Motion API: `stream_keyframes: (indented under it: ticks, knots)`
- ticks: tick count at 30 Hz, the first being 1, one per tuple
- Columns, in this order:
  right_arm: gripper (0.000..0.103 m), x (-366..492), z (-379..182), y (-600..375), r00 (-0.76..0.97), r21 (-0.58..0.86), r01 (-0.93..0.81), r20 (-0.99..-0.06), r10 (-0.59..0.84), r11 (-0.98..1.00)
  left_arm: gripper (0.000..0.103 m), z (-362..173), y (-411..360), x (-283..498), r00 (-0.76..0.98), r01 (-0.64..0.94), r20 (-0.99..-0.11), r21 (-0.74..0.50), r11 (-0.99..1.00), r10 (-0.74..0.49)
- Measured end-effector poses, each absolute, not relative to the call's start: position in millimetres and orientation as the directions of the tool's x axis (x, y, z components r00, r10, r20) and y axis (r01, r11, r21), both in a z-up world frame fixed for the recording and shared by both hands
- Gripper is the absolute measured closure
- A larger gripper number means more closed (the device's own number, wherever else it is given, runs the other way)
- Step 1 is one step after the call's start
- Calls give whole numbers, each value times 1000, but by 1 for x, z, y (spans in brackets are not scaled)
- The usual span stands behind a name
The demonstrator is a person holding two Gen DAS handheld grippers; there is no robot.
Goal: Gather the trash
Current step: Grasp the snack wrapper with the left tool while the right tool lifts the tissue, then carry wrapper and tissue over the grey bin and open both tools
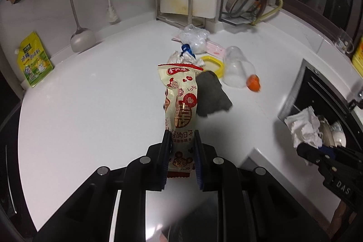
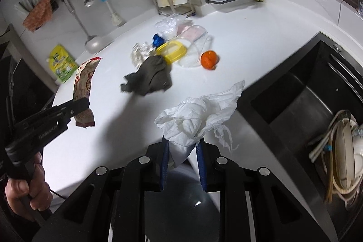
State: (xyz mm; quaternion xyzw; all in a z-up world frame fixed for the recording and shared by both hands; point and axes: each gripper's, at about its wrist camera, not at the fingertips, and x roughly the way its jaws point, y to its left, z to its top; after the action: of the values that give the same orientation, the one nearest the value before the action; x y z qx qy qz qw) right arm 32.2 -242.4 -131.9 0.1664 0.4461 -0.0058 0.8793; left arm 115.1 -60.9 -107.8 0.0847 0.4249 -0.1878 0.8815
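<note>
- The left hand-held gripper [image 1: 181,159] is clamped near the bottom end of a printed snack wrapper [image 1: 180,103], so the long, limp packet stands clear above the white bench [image 1: 90,94].
- The right hand-held gripper [image 2: 182,160] pinches a crumpled white tissue [image 2: 199,115] by its lower folds, at the bench edge beside the dark sink [image 2: 306,92].
- Both pieces look ready for carrying to a bin (none is in view).
- More litter lies on the bench: a dark cloth [image 2: 149,76], a yellow ring [image 2: 173,51], a clear plastic cup [image 1: 237,68] on its side, an orange peel [image 2: 209,59].
</note>
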Motion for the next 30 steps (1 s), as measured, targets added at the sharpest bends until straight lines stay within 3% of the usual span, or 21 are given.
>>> stream_keyframes:
  ticks: [16, 30]
  knots:
    - [82, -74, -152, -186, 457, 278, 11, -856, 242, 961, 84, -139, -42, -16, 420, 428, -877, -34, 903, -232]
    - [80, -85, -182, -180, 378, 297, -43, -879, 291, 954, 81, -167, -52, -42, 326, 387, -919, -83, 919, -220]
